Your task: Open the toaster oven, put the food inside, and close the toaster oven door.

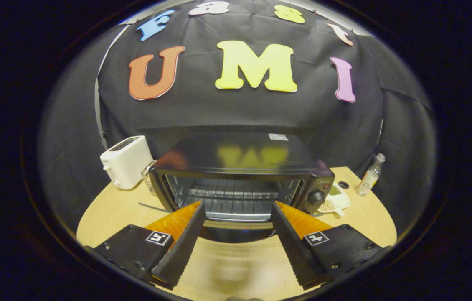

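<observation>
A black toaster oven (240, 159) stands on the wooden table (106, 213), straight ahead of my fingers. Its door (236, 232) is folded down toward me, so the wire rack (232, 194) inside is bare to view. My gripper (238, 205) is open, its fingertips spread just in front of the oven mouth, one at each side of the lowered door. Nothing is held between the fingers. The control knob (315, 197) sits on the oven's right front panel.
A white pop-up toaster (125, 161) stands left of the oven, with a small glass jar (149, 177) between them. Right of the oven lie a white dish of grains (336, 200), a small dark cap (343, 184) and a clear bottle (369, 175).
</observation>
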`<state>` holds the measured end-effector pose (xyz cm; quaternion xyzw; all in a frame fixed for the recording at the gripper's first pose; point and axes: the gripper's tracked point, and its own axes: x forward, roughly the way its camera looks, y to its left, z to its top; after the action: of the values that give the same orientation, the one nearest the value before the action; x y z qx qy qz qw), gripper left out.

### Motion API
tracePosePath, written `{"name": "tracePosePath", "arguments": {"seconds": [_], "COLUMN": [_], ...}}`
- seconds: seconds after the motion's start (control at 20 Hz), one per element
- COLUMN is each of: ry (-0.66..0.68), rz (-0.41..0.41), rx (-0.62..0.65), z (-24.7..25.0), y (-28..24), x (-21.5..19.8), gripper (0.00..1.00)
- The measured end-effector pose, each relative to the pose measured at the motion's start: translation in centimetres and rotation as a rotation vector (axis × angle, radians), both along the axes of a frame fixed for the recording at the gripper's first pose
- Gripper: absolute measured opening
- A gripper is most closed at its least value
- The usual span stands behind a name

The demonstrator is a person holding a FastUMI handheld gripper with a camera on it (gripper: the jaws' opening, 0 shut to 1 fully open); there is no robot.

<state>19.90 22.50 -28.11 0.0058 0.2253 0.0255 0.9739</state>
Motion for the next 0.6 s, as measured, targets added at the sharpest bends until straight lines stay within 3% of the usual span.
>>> {"name": "tracePosePath", "arguments": {"seconds": [0.6], "ry": [0.21], "rz": [0.014], "rx": [-0.025], "z": [-9.8], "y": [-0.2], "x": [-6.8], "gripper": [1.0]}}
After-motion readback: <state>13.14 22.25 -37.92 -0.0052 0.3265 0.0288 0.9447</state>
